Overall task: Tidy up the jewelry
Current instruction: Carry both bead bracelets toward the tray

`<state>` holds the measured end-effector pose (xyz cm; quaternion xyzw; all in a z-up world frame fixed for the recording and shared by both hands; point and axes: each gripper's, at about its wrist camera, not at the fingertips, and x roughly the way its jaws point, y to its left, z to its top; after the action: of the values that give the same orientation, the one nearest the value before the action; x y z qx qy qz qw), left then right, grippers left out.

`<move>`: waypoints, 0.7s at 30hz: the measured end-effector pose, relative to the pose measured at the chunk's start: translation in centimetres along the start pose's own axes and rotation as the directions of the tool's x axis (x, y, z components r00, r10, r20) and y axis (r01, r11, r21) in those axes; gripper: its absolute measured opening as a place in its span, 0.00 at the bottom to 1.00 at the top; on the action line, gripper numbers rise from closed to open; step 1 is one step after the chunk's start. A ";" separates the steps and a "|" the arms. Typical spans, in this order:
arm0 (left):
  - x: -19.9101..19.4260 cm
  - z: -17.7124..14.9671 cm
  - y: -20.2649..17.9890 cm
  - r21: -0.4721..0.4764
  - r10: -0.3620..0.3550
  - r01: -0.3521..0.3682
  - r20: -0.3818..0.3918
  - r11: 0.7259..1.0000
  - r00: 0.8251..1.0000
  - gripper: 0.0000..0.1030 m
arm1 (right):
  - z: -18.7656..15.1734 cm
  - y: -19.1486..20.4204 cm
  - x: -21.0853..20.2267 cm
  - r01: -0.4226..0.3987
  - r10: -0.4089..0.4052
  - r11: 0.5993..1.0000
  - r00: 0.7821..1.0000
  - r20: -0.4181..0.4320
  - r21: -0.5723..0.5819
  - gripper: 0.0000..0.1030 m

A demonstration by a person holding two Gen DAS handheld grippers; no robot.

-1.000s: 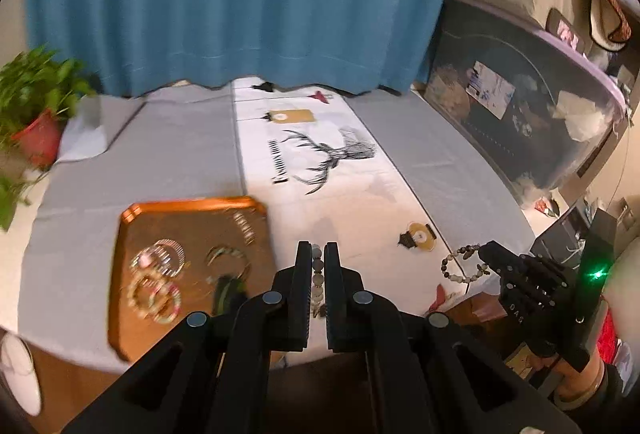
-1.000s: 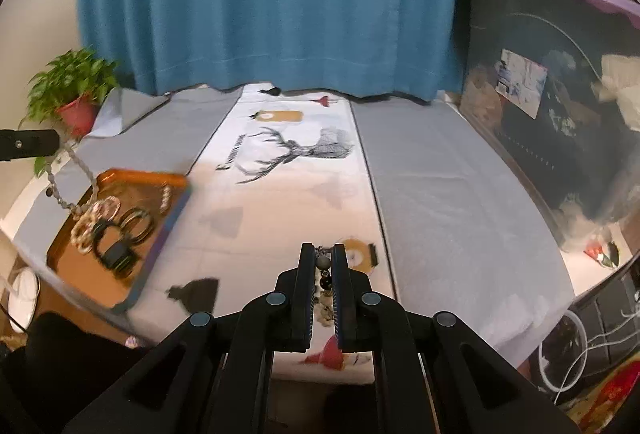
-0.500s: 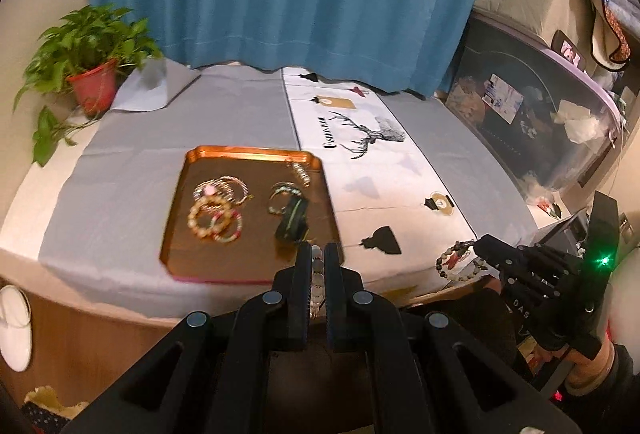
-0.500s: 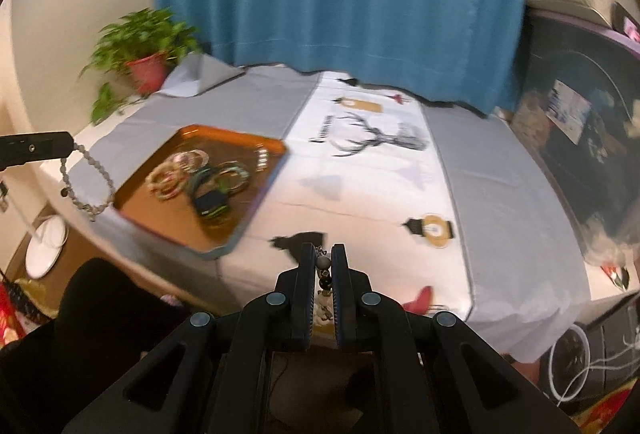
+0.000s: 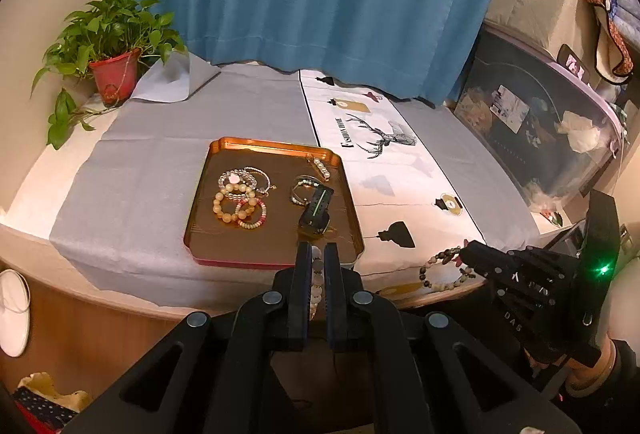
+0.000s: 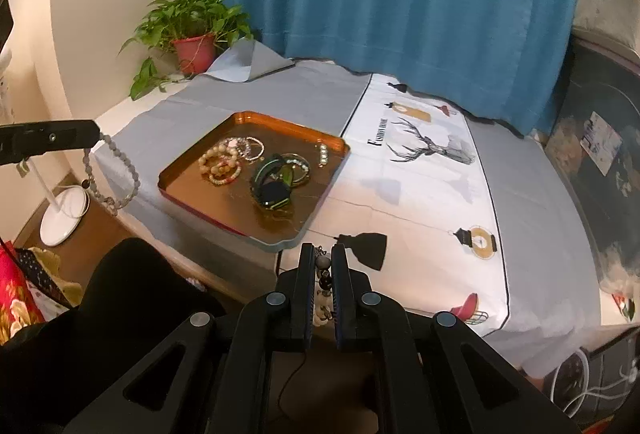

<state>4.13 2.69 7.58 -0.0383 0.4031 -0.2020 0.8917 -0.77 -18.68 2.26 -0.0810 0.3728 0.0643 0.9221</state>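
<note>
My left gripper is clamped on a pale beaded bracelet just short of the table edge; ahead lies the copper tray with a cluster of bead bracelets on its left half and a black smartwatch on its right; off to the right, my right gripper holds a mottled bead bracelet over the printed cloth; a potted plant stands in the far left corner.
</note>
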 end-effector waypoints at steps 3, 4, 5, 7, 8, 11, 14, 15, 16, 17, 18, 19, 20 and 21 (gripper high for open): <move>0.4 0.1 0.3 -0.006 -0.002 0.002 -0.005 1.000 1.000 0.04 | 0.3 0.3 0.5 -0.005 0.005 1.000 1.000 -0.008 -0.005 0.08; 0.5 0.2 0.5 -0.009 -0.002 0.002 -0.006 1.000 1.000 0.04 | 0.5 0.4 0.6 -0.006 0.006 1.000 1.000 -0.009 -0.009 0.08; 0.7 0.3 0.8 -0.014 -0.004 0.003 -0.008 1.000 1.000 0.04 | 0.6 0.5 0.8 -0.008 0.008 1.000 1.000 -0.012 -0.012 0.08; 1.0 0.5 1.2 -0.020 -0.004 0.004 -0.011 1.000 1.000 0.04 | 1.0 0.8 1.2 -0.012 0.011 1.000 1.000 -0.015 -0.019 0.08; 1.2 0.6 1.4 -0.023 -0.004 0.004 -0.011 1.000 1.000 0.04 | 1.2 0.9 1.4 -0.014 0.014 1.000 1.000 -0.015 -0.024 0.08; 1.8 1.2 2.1 -0.026 -0.001 0.001 -0.017 1.000 1.000 0.04 | 2.4 1.3 2.2 -0.030 0.029 0.999 0.999 -0.014 -0.033 0.08; 2.8 2.2 2.8 -0.028 0.009 -0.010 -0.019 1.000 1.000 0.04 | 3.9 1.9 3.2 -0.046 0.046 0.998 0.999 -0.007 -0.046 0.08; 3.0 2.5 3.0 -0.027 0.013 -0.013 -0.018 1.000 1.000 0.04 | 4.6 2.1 3.7 -0.050 0.050 0.997 0.999 -0.003 -0.051 0.08; 3.4 3.0 3.3 -0.025 0.021 -0.022 -0.016 0.999 1.000 0.04 | 5.2 2.3 4.2 -0.055 0.055 0.997 0.998 0.000 -0.055 0.08; 3.8 3.5 3.5 -0.020 0.030 -0.031 -0.014 0.999 0.999 0.04 | 5.8 2.5 4.6 -0.059 0.060 0.997 0.998 0.003 -0.057 0.08; 4.1 3.7 3.7 -0.018 0.036 -0.036 -0.012 0.999 0.999 0.04 | 6.5 2.7 5.1 -0.063 0.064 0.996 0.998 0.008 -0.061 0.08; 4.5 4.3 4.0 -0.015 0.044 -0.044 -0.008 0.999 0.999 0.04 | 7.1 2.9 5.5 -0.065 0.066 0.996 0.998 0.012 -0.064 0.08; 5.0 4.8 4.3 -0.012 0.051 -0.051 -0.004 0.999 0.999 0.04 | 7.8 3.0 6.0 -0.069 0.070 0.995 0.997 0.016 -0.067 0.08; 5.4 5.3 4.6 -0.009 0.057 -0.057 -0.002 0.998 0.998 0.04 | 8.5 3.1 6.6 -0.073 0.074 0.995 0.997 0.022 -0.068 0.08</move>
<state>12.74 4.29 6.26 -0.0305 0.4057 -0.1747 0.8966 9.13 -13.55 3.36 -0.0974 0.3620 0.1118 0.9203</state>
